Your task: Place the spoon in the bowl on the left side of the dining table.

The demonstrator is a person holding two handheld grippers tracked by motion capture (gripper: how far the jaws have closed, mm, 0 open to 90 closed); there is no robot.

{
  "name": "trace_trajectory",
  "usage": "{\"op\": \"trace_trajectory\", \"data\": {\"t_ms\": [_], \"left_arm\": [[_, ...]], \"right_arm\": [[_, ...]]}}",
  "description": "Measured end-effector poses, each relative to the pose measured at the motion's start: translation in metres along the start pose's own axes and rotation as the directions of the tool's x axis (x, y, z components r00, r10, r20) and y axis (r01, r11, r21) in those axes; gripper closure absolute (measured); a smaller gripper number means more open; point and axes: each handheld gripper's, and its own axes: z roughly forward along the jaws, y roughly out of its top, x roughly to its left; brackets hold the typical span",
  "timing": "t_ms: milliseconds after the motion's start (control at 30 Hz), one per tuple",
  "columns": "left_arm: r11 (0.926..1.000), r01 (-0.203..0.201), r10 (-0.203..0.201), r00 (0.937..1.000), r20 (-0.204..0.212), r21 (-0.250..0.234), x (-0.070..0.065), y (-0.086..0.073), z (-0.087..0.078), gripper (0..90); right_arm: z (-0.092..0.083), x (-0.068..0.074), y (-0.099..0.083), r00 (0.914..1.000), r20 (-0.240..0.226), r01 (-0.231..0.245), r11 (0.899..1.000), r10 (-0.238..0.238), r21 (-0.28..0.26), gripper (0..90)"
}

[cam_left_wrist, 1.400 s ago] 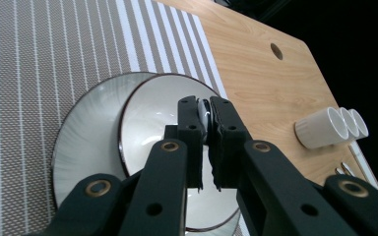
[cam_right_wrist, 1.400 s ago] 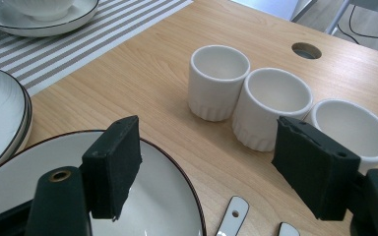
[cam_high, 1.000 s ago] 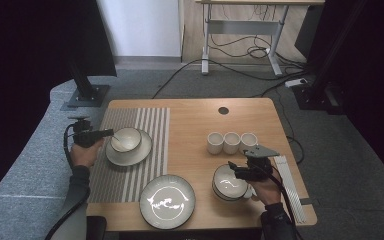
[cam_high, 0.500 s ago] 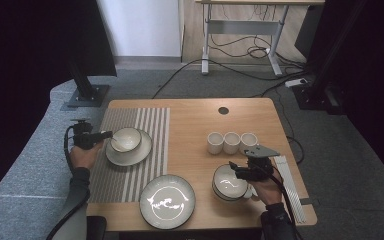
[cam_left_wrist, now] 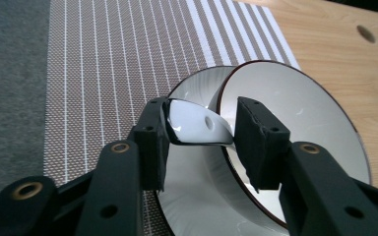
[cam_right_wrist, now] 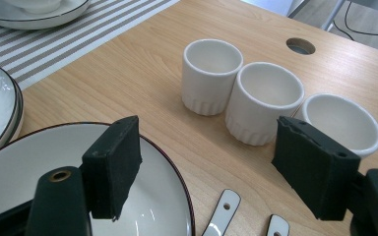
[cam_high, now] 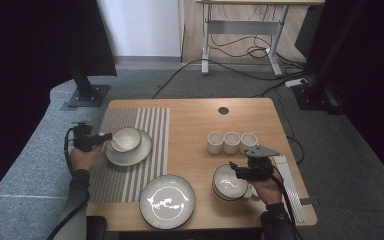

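At the striped placemat (cam_high: 130,150), the left tongs (cam_left_wrist: 202,130) have just been opening around a spoon handle (cam_left_wrist: 197,129) left resting in the bowl (cam_left_wrist: 295,113), while the right tongs (cam_right_wrist: 206,167) hang released over a second bowl (cam_right_wrist: 54,187).

the high view is lit from above onto the wooden table (cam_high: 195,120), which reads bright and warm, while both sides of the room fall into near-black shadow. white glare streaks the glazed plate (cam_high: 167,200) and the bowl (cam_high: 229,182) near the front edge. small things there look soft and low in detail. both gripper views are evenly lit and sharp farther off; the black jaws close to the lens are slightly blurred, and a spoon handle (cam_left_wrist: 197,129) carries a bright sheen.
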Motion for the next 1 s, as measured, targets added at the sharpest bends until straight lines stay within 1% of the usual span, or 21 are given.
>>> {"op": "trace_trajectory", "data": {"t_ms": [133,267,367,467,533,600,633,733,767,800,833,867,933,1000], "left_arm": [[0.9998,-0.019,0.019,0.9995,-0.026,-0.001,-0.001,-0.001,0.0,50.2],[0.9994,-0.034,0.034,0.9989,-0.033,-0.01,0.0,-0.002,-0.003,43.0],[0.9981,-0.058,0.057,0.9978,-0.034,-0.021,0.0,-0.003,-0.006,38.4],[0.995,-0.093,0.092,0.9953,-0.03,-0.037,-0.003,-0.003,-0.009,32.4],[0.9914,-0.123,0.122,0.9922,-0.027,-0.044,-0.006,-0.003,-0.011,27.5],[0.9864,-0.155,0.153,0.9877,-0.033,-0.056,-0.011,-0.003,-0.014,23.7],[0.984,-0.168,0.166,0.9856,-0.029,-0.059,-0.013,-0.002,-0.016,21.7],[0.9778,-0.197,0.196,0.9805,-0.016,-0.073,-0.02,-0.002,-0.02,17.8],[0.9743,-0.211,0.21,0.9776,-0.013,-0.08,-0.023,-0.003,-0.022,17.0],[0.9734,-0.214,0.214,0.9768,-0.011,-0.082,-0.024,-0.003,-0.023,16.4],[0.9709,-0.224,0.224,0.9746,-0.01,-0.085,-0.027,-0.003,-0.024,15.2],[0.9668,-0.24,0.241,0.9705,-0.001,-0.086,-0.029,-0.004,-0.026,14.0],[0.9601,-0.264,0.265,0.9643,0.0,-0.092,-0.034,-0.005,-0.029,12.9],[0.9536,-0.282,0.284,0.9587,0.004,-0.104,-0.039,-0.007,-0.033,10.0]], "right_arm": [[-0.001,-0.001,0.0,1.0,0.0,0.0,1.0,0.0,0.0,26.0],[-0.001,-0.001,0.0,1.0,0.0,-0.001,1.0,0.001,0.001,25.9],[-0.001,-0.001,0.0,1.0,-0.003,0.0,1.0,0.0,0.004,26.0],[0.0,-0.001,0.0,1.0,-0.004,0.0,1.0,0.0,0.005,26.0],[-0.001,-0.001,0.0,1.0,-0.004,0.002,1.0,-0.002,0.005,26.0],[-0.001,-0.001,0.0,1.0,-0.004,0.0,1.0,0.001,0.003,26.0],[-0.001,-0.002,0.001,1.0,-0.005,-0.002,1.0,0.002,0.003,26.0],[-0.002,-0.003,0.001,1.0,-0.004,-0.006,1.0,0.006,0.0,25.8],[-0.003,-0.003,0.001,1.0,-0.004,-0.008,1.0,0.008,0.0,25.7],[-0.003,-0.003,0.001,0.9999,-0.006,-0.01,1.0,0.01,0.0,25.5],[-0.003,-0.004,0.001,0.9999,-0.005,-0.011,1.0,0.011,0.0,25.5],[-0.004,-0.004,0.001,0.9999,-0.006,-0.012,1.0,0.012,0.001,25.5],[-0.004,-0.005,0.001,0.9999,-0.006,-0.014,1.0,0.014,0.003,25.2],[-0.004,-0.005,0.001,0.9998,-0.009,-0.018,1.0,0.018,0.006,25.0]]}}
